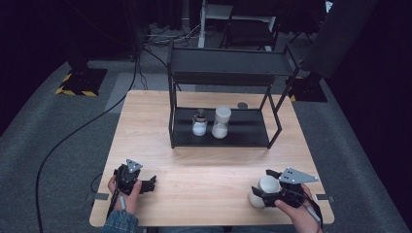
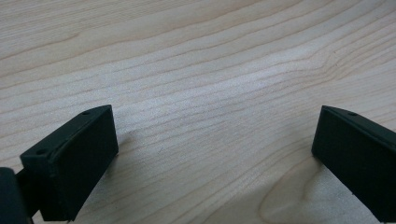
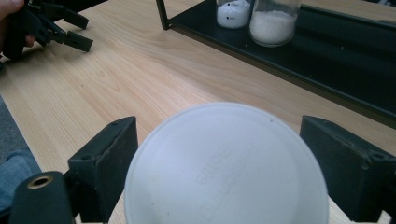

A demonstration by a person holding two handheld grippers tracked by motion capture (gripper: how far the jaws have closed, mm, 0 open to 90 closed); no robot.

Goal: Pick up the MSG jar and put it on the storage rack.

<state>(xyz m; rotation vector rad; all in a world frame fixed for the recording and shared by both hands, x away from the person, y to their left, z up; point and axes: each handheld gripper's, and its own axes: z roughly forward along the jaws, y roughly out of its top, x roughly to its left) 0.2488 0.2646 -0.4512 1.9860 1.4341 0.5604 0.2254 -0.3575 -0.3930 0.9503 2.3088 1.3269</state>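
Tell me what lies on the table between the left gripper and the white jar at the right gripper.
Nothing: in the high view, bare wooden table runs from the left gripper to the white jar between the right gripper's jaws.

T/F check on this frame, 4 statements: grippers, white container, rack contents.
1. The right gripper has its jaws around the white container. True.
2. The left gripper holds a jar. False: its jaws are open over bare table.
3. Two jars stand on the rack's lower shelf. True.
4. The rack's top shelf is full of jars. False: nothing shows on it.
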